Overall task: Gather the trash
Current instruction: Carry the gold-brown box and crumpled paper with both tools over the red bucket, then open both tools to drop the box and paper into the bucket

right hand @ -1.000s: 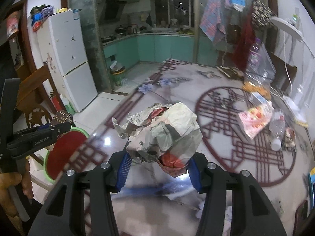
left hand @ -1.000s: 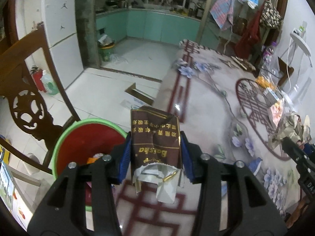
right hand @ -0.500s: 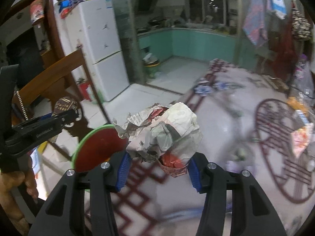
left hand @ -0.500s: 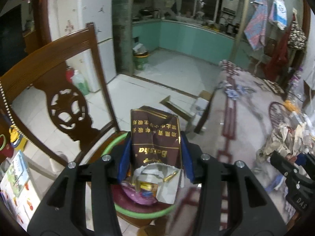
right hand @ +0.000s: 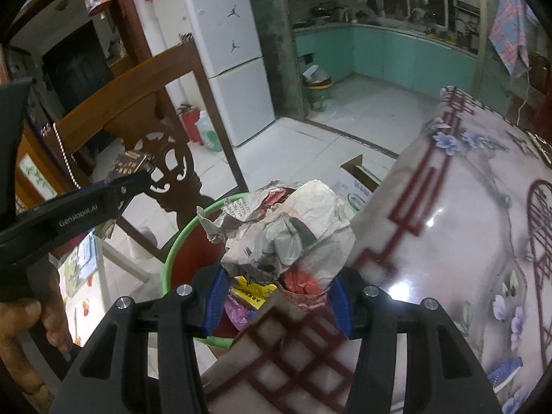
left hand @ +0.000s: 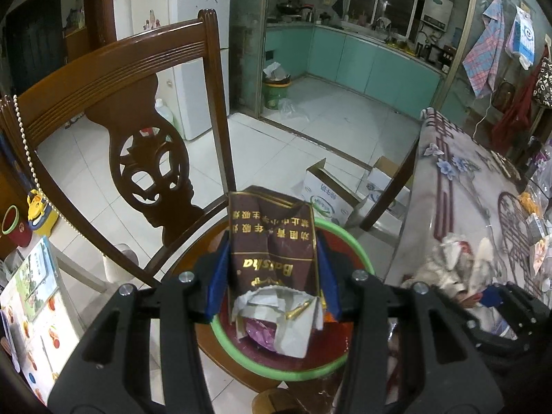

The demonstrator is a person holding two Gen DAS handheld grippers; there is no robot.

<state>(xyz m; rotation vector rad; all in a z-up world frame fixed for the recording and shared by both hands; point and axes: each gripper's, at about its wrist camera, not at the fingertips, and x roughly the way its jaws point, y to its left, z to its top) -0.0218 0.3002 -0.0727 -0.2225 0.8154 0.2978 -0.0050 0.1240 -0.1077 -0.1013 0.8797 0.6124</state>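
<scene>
A: What has the left gripper (left hand: 272, 276) got?
B: A brown cigarette pack (left hand: 274, 241), pinched between partly closed jaws, directly above the green-rimmed bin (left hand: 358, 252) on the chair, probably for dropping.
A: The right gripper (right hand: 277, 296)?
B: Clamped on crumpled paper (right hand: 286, 231); the bin lies below-left, likely next.

Wooden chair seat (left hand: 207, 338) carrying a green-rimmed red basin (left hand: 358, 252), patterned table (right hand: 448, 241) beside it, cardboard boxes (left hand: 331, 193) on the tiled floor (left hand: 276, 151) off the table's far corner
</scene>
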